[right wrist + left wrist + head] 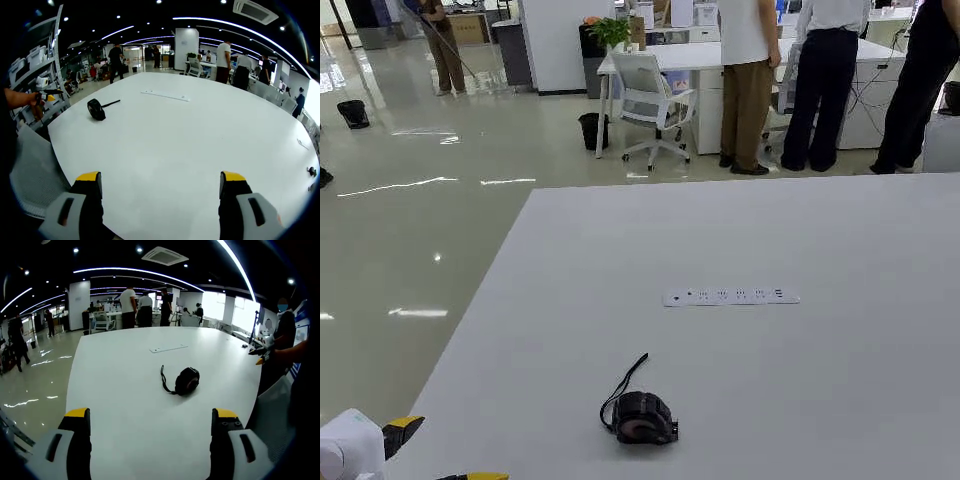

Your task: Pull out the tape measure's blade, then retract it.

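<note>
Tape (pixel 644 418) lay on table (pixel 800 240), blade still in. Left gripper (pixel 151 413) was wide open, empty, facing tape. Right gripper (pixel 162 176) was open too, well apart. Best plan was to hold case firm, pinch blade tip, pull slow and straight.

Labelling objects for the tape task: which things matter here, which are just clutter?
Job: black round tape measure with wrist strap, left gripper, right gripper, both open.
Clutter: flat white power strip on the white table, white office chair, black floor bin.
</note>
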Tool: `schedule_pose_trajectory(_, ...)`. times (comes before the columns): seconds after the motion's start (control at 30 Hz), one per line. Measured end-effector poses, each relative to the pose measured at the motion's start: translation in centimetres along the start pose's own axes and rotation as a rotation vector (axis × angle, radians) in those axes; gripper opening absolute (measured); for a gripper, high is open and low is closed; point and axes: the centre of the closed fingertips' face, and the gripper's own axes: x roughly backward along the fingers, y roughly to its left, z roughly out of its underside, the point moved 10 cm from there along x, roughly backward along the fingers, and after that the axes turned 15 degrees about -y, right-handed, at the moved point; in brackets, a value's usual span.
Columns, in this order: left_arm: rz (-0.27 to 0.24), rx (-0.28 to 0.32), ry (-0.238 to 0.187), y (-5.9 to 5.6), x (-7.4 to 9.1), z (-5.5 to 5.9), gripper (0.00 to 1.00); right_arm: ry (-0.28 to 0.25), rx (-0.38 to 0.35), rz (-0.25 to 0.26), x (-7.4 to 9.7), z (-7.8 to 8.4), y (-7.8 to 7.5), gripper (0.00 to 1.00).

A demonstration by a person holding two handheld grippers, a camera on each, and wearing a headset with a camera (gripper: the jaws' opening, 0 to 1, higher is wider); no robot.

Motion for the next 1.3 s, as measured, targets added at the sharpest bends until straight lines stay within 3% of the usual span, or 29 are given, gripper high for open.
schedule_pose_trajectory(0.27, -0.002, 0.007, 0.007, 0.1, -0.2, 0.4, 0.99, -0.018, 0.011, 0.000, -0.3, 0.3, 0.0, 1.00)
schedule_pose_trajectory(0.77, 0.009, -0.001, 0.021, 0.2, -1.5, 0.6, 0.99, 0.000, 0.014, -0.006, -0.6, 1.1, -0.2, 1.00)
schedule_pose_trajectory(0.97, 0.029, -0.015, 0.028, 0.0, -2.3, 0.6, 0.99, -0.017, 0.026, -0.007, -0.8, 0.5, -0.2, 1.00)
schedule_pose_trajectory(1.07, 0.030, -0.015, 0.019, -0.1, -2.6, 0.5, 0.99, -0.027, 0.029, -0.012, -1.1, 0.2, -0.2, 1.00)
schedule_pose_trajectory(1.17, 0.044, -0.032, -0.029, -0.2, -2.9, 0.5, 0.99, -0.031, 0.069, -0.028, -1.3, 0.0, -0.1, 1.00)
schedule_pose_trajectory(1.3, 0.060, -0.029, -0.011, -0.2, -3.4, 0.9, 0.99, -0.041, 0.073, -0.031, -1.4, -0.4, -0.2, 1.00)
